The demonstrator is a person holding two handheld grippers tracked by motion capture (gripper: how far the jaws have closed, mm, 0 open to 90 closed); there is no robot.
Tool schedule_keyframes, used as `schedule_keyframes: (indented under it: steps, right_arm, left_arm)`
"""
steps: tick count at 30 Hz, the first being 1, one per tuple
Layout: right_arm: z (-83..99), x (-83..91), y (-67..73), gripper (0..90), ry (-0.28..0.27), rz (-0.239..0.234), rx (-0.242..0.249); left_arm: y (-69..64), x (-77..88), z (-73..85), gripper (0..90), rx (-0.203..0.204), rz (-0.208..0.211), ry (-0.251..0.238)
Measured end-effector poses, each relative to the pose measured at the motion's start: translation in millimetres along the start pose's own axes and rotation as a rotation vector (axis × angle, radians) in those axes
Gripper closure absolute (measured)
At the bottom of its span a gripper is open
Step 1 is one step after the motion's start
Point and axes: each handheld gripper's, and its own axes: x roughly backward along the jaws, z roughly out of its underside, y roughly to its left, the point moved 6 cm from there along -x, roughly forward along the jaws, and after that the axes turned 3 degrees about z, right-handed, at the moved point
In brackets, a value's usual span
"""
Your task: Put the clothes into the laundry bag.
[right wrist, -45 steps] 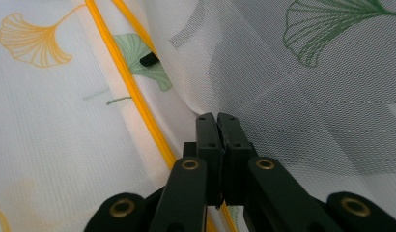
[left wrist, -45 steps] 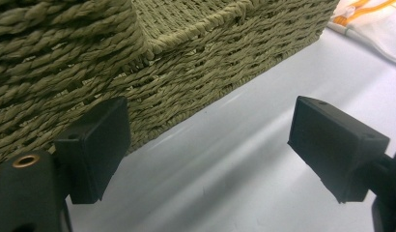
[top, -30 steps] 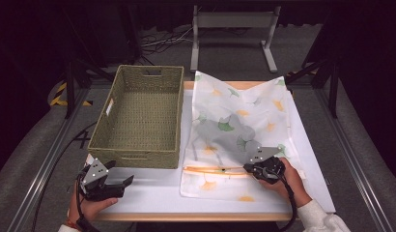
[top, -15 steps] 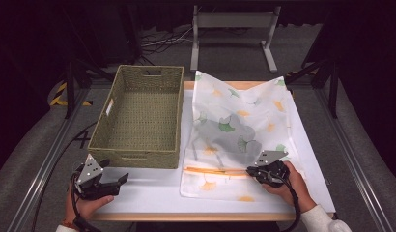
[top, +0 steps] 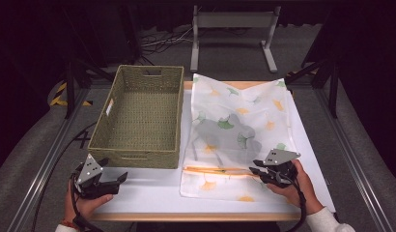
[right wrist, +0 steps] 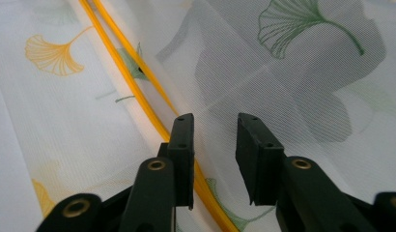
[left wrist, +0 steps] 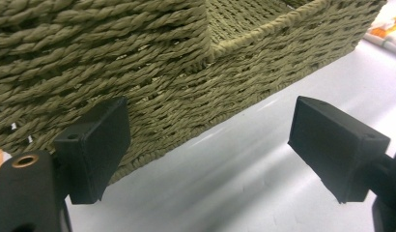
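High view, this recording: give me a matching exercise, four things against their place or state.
Things:
1. wicker basket
2. mesh bag
3. left gripper
4. right gripper

Places or states:
A. jaws partly open over the orange zipper
B. lies flat on the table's right half
C. jaws wide apart, by the basket's near wall
D. stands on the table's left half

Pairs: 1-D, 2-B, 3-C, 4-A

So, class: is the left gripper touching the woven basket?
Cannot tell. In the left gripper view the left gripper stands open, one finger overlapping the basket wall with no clear gap or contact; the high view is too coarse.
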Motion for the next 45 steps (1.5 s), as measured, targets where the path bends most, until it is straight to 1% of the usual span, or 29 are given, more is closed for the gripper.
schedule_keyframes:
  steps: [1, 2, 5, 8, 9, 10, 11, 12, 13, 16, 17, 18, 19, 23, 26, 29, 30, 32, 33, 34, 37, 39, 41, 45]
  right_arm:
    - [-1.8, 3.0, -0.3, 64.5, -0.025, 0.01, 0.007]
    - [-2.5, 4.5, -0.8, 62.2, -0.035, 0.015, 0.008]
    - [-3.7, 10.1, -5.4, 59.2, -0.061, 0.057, 0.019]
    - [-4.2, 16.9, -11.0, 57.9, -0.088, 0.074, 0.002]
    - [-4.3, 19.6, -13.1, 56.0, -0.097, 0.08, 0.0]
    - [-3.9, 21.4, -15.0, 54.8, -0.098, 0.094, -0.001]
    - [-3.9, 21.4, -15.0, 54.8, -0.098, 0.094, -0.001]
    - [-3.5, 23.2, -17.2, 54.6, -0.105, 0.114, 0.002]
    - [-2.5, 25.7, -20.4, 53.3, -0.114, 0.132, 0.011]
    - [0.5, 30.9, -27.9, 47.9, -0.131, 0.167, -0.008]
    - [2.1, 32.8, -31.4, 44.7, -0.133, 0.189, -0.005]
    - [2.1, 32.8, -31.4, 44.7, -0.133, 0.189, -0.005]
    - [3.6, 34.1, -34.7, 42.4, -0.135, 0.215, -0.008]
    - [14.6, 38.8, -48.1, 32.1, -0.143, 0.269, -0.052]
    - [25.0, 41.0, -57.3, 26.4, -0.152, 0.296, -0.104]
    - [34.7, 41.5, -63.4, 23.8, -0.158, 0.311, -0.142]
    - [37.6, 41.7, -64.6, 23.1, -0.155, 0.316, -0.149]
    - [40.0, 42.7, -65.7, 22.7, -0.158, 0.32, -0.158]
    - [42.9, 44.1, -66.8, 21.9, -0.168, 0.32, -0.181]
    - [45.8, 44.5, -67.0, 21.3, -0.167, 0.32, -0.193]
    - [50.6, 44.3, -66.4, 20.8, -0.17, 0.322, -0.207]
    - [51.6, 43.7, -66.0, 20.8, -0.174, 0.32, -0.213]
    - [53.6, 42.1, -65.4, 20.3, -0.166, 0.324, -0.215]
    - [54.1, 40.3, -63.2, 19.4, -0.165, 0.316, -0.218]
  left_arm:
    - [0.1, 0.0, 0.2, 15.2, -0.001, -0.001, 0.002]
    - [0.2, 0.0, 0.3, 15.2, 0.001, -0.001, -0.001]
    - [1.4, 0.4, 1.0, 15.1, 0.004, -0.002, 0.0]
    - [2.2, 0.6, 1.3, 15.1, 0.005, 0.0, -0.001]
    - [2.6, 0.9, 1.3, 15.1, 0.008, 0.0, -0.003]
    - [3.0, 1.0, 1.4, 15.1, 0.009, 0.002, -0.005]
    - [3.0, 1.0, 1.4, 15.1, 0.009, 0.002, -0.005]
    - [3.5, 1.3, 1.7, 15.1, 0.012, 0.002, -0.003]
    - [4.2, 1.8, 1.5, 15.1, 0.005, -0.002, -0.005]
    - [6.7, 5.9, 0.1, 15.1, 0.011, -0.019, -0.02]
    - [7.7, 6.2, 0.2, 15.1, 0.012, -0.021, -0.021]
    - [7.7, 6.2, 0.2, 15.1, 0.012, -0.021, -0.021]
    - [8.4, 6.5, 0.8, 15.1, 0.017, -0.02, -0.022]
    - [10.4, 8.4, 1.7, 14.4, 0.023, -0.022, -0.032]
    - [12.0, 10.6, 2.7, 14.1, 0.027, -0.03, -0.036]
    - [13.5, 12.7, 4.2, 14.1, 0.034, -0.039, -0.037]
    - [13.3, 13.2, 4.7, 14.0, 0.04, -0.036, -0.036]
    - [13.3, 13.4, 4.7, 14.0, 0.04, -0.036, -0.037]
    - [13.3, 12.8, 4.2, 14.0, 0.038, -0.037, -0.039]
    - [13.1, 12.5, 4.2, 13.9, 0.037, -0.036, -0.037]
    - [12.5, 11.5, 5.8, 13.7, 0.027, -0.033, -0.03]
    - [12.7, 11.6, 7.1, 13.7, 0.029, -0.03, -0.027]
    - [13.5, 12.1, 8.6, 13.7, 0.046, -0.019, -0.033]
    - [11.9, 10.0, 8.5, 13.2, 0.038, -0.012, -0.028]
